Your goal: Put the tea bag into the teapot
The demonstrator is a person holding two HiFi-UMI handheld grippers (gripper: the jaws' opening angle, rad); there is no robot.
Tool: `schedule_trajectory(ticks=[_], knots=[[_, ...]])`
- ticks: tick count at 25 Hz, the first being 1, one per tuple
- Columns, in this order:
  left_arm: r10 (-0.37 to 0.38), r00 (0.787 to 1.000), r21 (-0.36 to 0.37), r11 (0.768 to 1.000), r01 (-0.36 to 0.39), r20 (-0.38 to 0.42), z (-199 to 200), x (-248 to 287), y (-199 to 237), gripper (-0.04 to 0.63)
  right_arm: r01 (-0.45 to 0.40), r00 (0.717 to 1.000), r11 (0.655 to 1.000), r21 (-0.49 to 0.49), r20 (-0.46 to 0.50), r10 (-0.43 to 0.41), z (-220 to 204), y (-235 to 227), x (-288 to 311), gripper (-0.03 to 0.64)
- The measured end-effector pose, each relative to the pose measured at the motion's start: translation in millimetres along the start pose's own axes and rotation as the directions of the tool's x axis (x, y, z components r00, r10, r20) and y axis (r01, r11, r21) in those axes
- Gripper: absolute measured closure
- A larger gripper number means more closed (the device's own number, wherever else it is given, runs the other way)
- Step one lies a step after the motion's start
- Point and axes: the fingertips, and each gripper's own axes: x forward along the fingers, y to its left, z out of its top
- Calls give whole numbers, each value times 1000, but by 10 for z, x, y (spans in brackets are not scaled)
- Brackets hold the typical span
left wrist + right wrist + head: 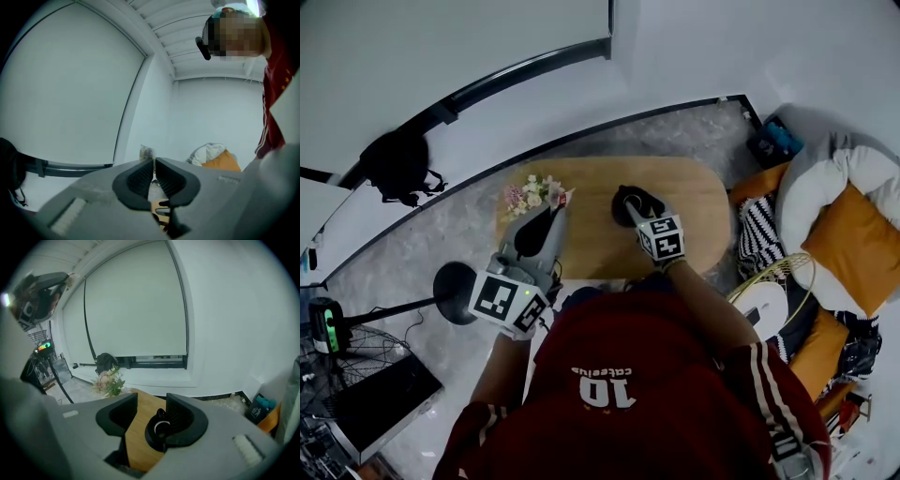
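The black teapot (630, 196) stands on the wooden table (698, 211), right of its middle. My right gripper (634, 210) hangs just over it. Seen from the right gripper view, that gripper (152, 411) is open and the teapot (158, 428) lies below the gap, close to the right pad, its round mouth showing a pale rim. Nothing sits between the pads. No tea bag shows in any view. My left gripper (536, 228) is held near the table's left end, tilted upward, and its jaws (153, 168) are shut with nothing clearly in them.
A bunch of pale flowers (534, 195) lies at the table's left end, close to the left gripper. Orange and white cushions (853, 234) are piled to the right. A black stand base (455, 292), a dark bag (398, 164) and a laptop (380, 398) are on the floor at the left.
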Motion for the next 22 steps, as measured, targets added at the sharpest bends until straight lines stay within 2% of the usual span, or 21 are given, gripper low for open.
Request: schedule_trajectory(ticks=[12, 22], knots=[[-83, 997, 13, 996, 83, 3, 57, -107, -136, 577, 104, 991, 993, 49, 76, -108, 133, -53, -533, 437], [-175, 984, 33, 984, 175, 12, 12, -169, -308, 577, 183, 957, 979, 84, 212, -197, 371, 54, -1347, 438]])
